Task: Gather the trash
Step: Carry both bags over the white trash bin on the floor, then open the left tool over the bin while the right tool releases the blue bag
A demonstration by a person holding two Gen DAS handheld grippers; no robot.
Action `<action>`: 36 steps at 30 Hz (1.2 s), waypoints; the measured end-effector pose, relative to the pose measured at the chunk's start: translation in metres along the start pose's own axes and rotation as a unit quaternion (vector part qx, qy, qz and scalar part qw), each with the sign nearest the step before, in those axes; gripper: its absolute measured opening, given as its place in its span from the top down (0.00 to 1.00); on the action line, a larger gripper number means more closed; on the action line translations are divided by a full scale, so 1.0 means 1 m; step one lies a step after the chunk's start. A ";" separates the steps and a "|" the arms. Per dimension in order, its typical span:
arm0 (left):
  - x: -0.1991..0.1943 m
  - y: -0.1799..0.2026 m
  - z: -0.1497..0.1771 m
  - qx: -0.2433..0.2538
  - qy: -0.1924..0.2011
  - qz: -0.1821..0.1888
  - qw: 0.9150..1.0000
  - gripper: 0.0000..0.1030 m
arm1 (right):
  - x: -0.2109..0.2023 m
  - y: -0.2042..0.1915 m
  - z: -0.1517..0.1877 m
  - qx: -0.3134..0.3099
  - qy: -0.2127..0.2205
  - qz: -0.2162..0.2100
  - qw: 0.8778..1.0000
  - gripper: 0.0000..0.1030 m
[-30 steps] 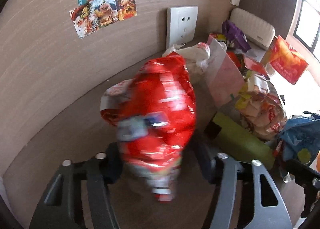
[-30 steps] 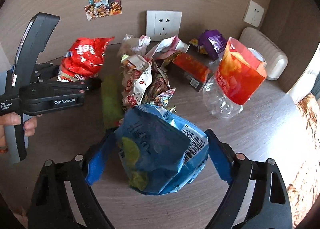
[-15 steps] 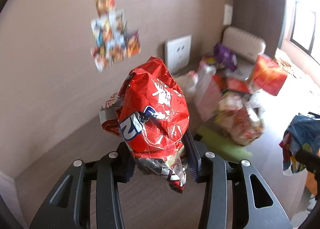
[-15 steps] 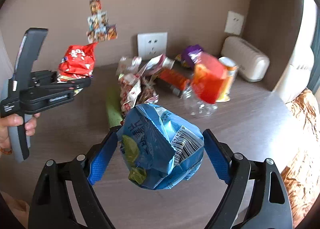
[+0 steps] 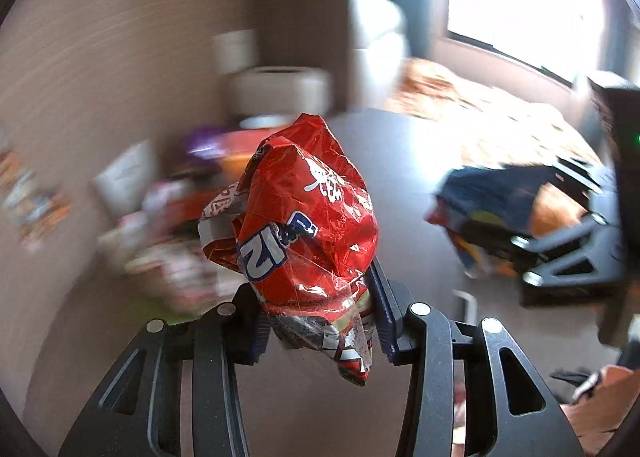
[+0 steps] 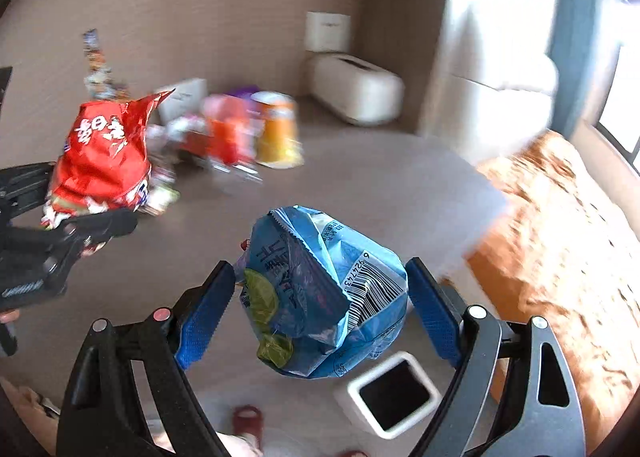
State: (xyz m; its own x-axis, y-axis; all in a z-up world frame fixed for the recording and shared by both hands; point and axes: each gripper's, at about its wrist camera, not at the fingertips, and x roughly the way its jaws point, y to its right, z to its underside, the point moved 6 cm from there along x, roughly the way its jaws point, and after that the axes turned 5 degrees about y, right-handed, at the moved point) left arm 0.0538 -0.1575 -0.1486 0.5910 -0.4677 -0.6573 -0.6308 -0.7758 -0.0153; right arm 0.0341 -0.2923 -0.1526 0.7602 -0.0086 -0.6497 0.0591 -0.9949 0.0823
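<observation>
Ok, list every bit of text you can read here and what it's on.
"6 924743": by the barcode on the blue bag in the right tongs.
Large lettering on the blue bag: too creased to read.
The red bag in the left tongs: white characters and blue-edged letters, too crumpled to read.
The wall stickers: blurred.
</observation>
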 end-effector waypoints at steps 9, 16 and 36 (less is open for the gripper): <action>0.123 0.178 0.009 0.080 -0.082 0.119 0.986 0.59 | 0.024 0.145 0.139 0.001 -0.114 0.061 0.992 0.16; 0.261 0.251 0.079 0.073 -0.194 0.142 0.968 0.59 | 0.095 0.203 0.243 -0.013 -0.163 0.021 0.986 0.16; 0.474 0.304 0.255 0.068 -0.311 0.168 0.933 0.50 | 0.256 0.225 0.429 -0.049 -0.213 -0.044 0.975 0.03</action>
State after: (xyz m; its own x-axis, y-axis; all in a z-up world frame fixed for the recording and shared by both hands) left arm 0.0139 -0.5068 -0.6571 -0.0297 -0.3059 -0.9516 -0.8106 -0.5497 0.2020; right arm -0.0352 -0.5617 -0.6242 0.4123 0.0141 -0.9110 0.1892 -0.9794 0.0705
